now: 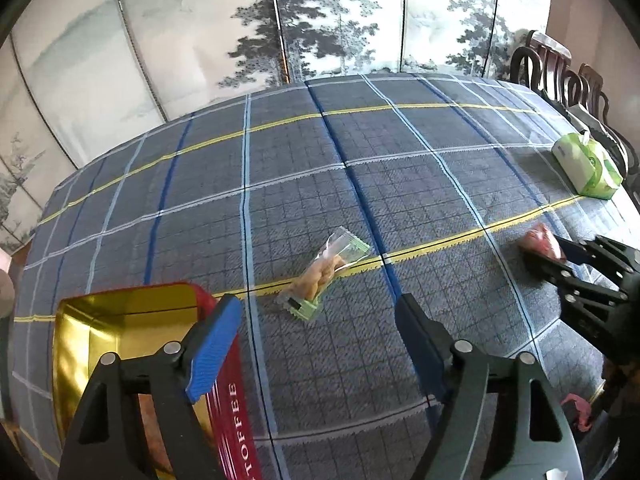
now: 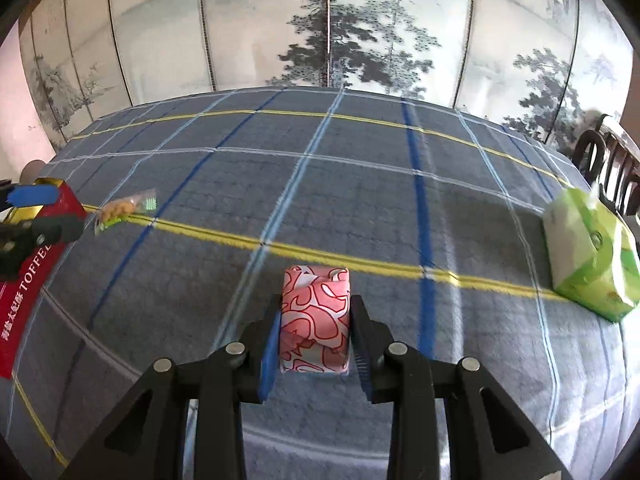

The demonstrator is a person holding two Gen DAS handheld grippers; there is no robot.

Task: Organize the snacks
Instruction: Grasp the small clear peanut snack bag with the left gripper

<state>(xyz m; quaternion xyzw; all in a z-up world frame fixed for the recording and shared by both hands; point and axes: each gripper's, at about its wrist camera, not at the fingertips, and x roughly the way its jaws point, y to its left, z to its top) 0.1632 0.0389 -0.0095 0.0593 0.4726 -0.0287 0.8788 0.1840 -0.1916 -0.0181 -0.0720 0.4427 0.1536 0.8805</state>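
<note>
Right claw (image 2: 316, 340) is closed on the pink snack (image 2: 316, 320), near centre; it looks light and soft, so squeeze its flat sides gently. Left claw (image 1: 318, 328) is wide open, empty, beside the tin (image 1: 224, 400).

Open left gripper (image 1: 318, 320) above plaid tablecloth (image 1: 400, 152), between toffee tin (image 1: 120, 320) and snack packet (image 1: 324, 272).
</note>
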